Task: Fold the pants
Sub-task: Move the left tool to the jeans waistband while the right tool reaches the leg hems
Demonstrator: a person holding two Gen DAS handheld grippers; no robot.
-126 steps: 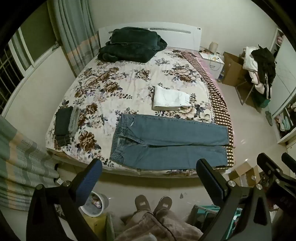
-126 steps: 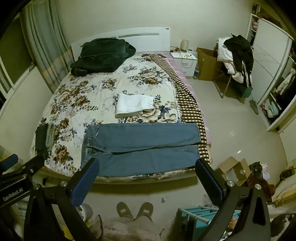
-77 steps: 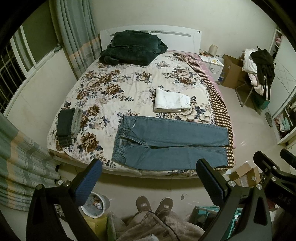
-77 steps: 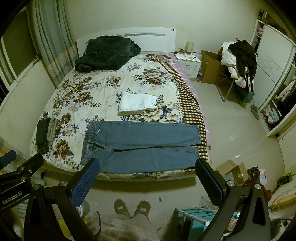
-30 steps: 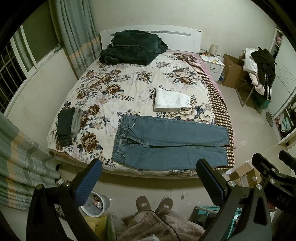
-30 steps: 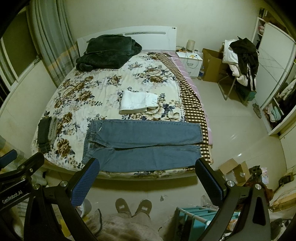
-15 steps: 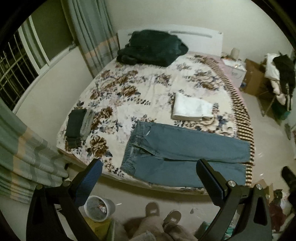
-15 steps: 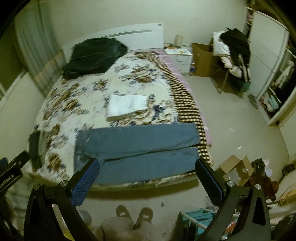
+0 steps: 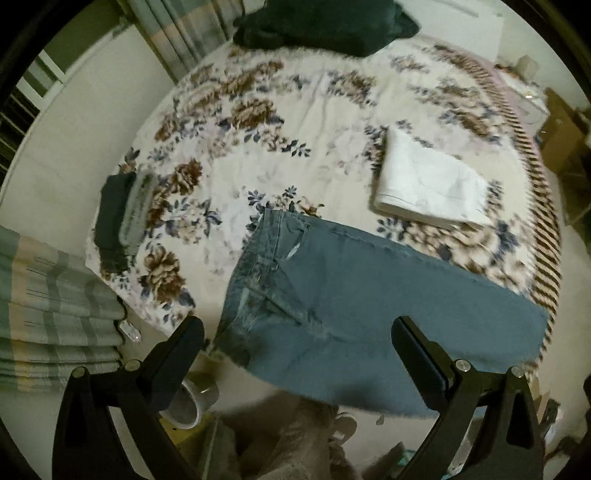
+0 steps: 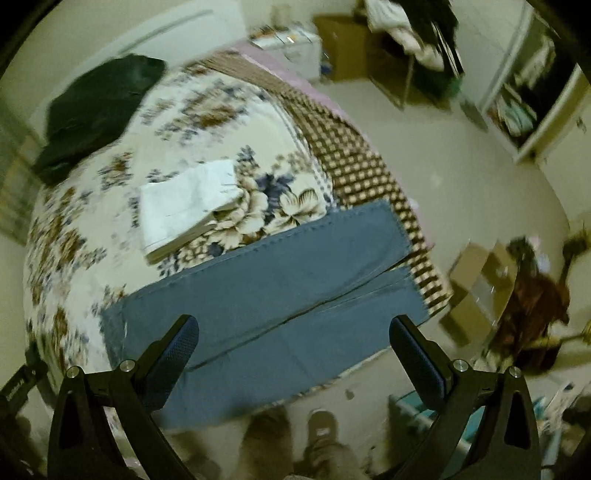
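Left claw [image 9: 295, 343]: jaws spread wide, nothing between them, held above the near edge of the bed [image 9: 332, 122]. Its view looks down on the waistband end of the jeans [image 9: 332, 295]. Right claw [image 10: 293, 341]: likewise spread wide and holding nothing, above the leg end of the same jeans [image 10: 280, 280].

The jeans lie flat across the near part of the bed, unfolded, both legs side by side, hems reaching the checkered blanket [image 10: 354, 155] at the bed's right side (both views are motion-blurred).

Beyond the jeans, a folded white garment [image 9: 428, 188] lies on the floral cover, close to the far leg but apart from it. A dark folded item [image 9: 122, 218] sits near the left edge, well apart from the jeans. A dark green bundle [image 9: 328, 26] rests at the headboard end.
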